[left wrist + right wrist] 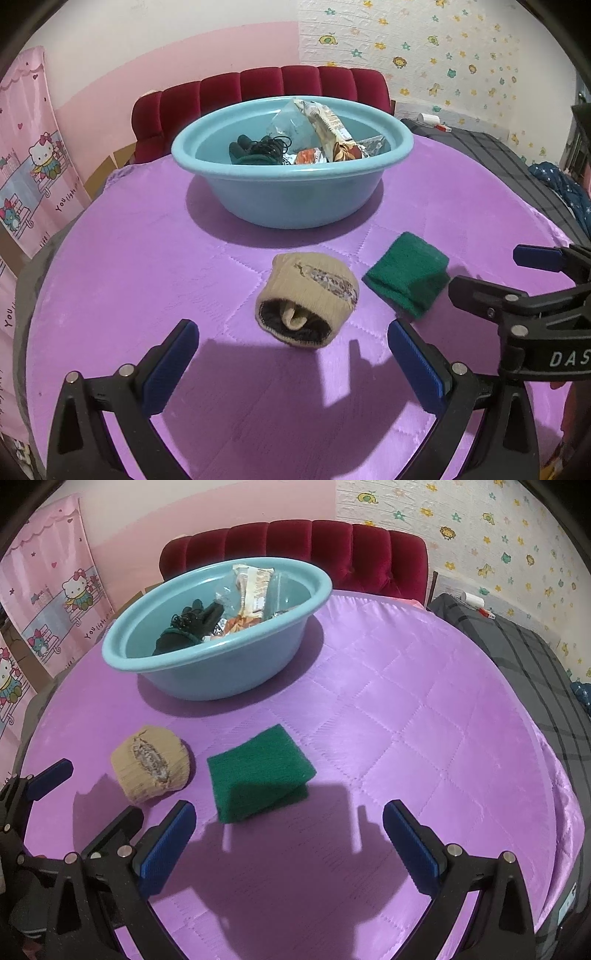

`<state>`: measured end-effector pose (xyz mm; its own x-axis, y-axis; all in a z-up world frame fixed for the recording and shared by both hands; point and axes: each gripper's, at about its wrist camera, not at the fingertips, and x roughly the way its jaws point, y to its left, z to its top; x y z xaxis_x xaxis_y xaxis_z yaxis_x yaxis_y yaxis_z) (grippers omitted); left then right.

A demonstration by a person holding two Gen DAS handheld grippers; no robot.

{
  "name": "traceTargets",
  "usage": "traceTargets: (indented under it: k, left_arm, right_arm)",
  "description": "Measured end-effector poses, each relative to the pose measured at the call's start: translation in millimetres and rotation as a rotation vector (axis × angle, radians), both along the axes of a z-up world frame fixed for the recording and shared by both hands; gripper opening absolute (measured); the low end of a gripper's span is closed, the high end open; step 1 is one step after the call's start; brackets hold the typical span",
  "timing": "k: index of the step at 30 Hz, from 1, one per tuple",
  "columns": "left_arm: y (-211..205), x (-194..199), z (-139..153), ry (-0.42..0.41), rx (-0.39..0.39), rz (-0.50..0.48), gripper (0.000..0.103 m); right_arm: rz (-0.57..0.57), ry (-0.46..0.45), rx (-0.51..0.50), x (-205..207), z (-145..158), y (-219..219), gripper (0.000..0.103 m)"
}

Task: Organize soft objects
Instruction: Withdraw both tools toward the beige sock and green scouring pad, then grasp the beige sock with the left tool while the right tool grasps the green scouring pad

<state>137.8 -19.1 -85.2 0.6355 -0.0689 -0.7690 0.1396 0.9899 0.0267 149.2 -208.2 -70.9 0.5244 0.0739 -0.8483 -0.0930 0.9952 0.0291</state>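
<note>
Both views bright and evenly lit; hard-edged shadows of the tongs fall forward onto the purple quilted cover, so the source sits behind and above the cameras, and the blue basin casts a dark shadow around its near base. Satin sheen gives mild glare far right. Strong fisheye bending and black vignette at corners; focus sharp centrally, soft at edges.

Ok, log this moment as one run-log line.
left gripper: open, before beige sock roll | right gripper: open, before green pad | blue basin: already holds items
</note>
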Motion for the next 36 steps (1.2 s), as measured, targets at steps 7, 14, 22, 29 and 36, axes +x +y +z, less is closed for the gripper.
traceTargets:
  k: [7, 14, 22, 29, 36]
  left_arm:
    - [-7.2, 20.1, -10.0, 0.034, -0.009, 0.000, 0.103]
    - [-16.1, 33.0, -19.0, 0.058, -0.015, -0.022, 0.059]
    - [-17.4, 34.1, -20.8, 0.057, -0.027, -0.059, 0.023]
    - [-1.6, 33.4, -17.9, 0.087, -0.052, -0.015, 0.023]
    - [9.9, 27.9, -14.3, 0.072, -0.048, 0.021, 0.023]
  right_arm:
    - [0.000, 0.020, 0.006, 13.1, -8.9, -7.1, 0.103]
    - [-0.001, 0.041, 0.010, 24.2, -15.9, -9.7, 0.103]
    - [0.000, 0.054, 0.015, 30.1, -18.9, -8.3, 0.103]
    - [0.020, 0.072, 0.033, 37.2, -20.6, -0.9, 0.103]
    - [0.043, 0.090, 0.034, 46.4, -31.6, 14.5, 0.093]
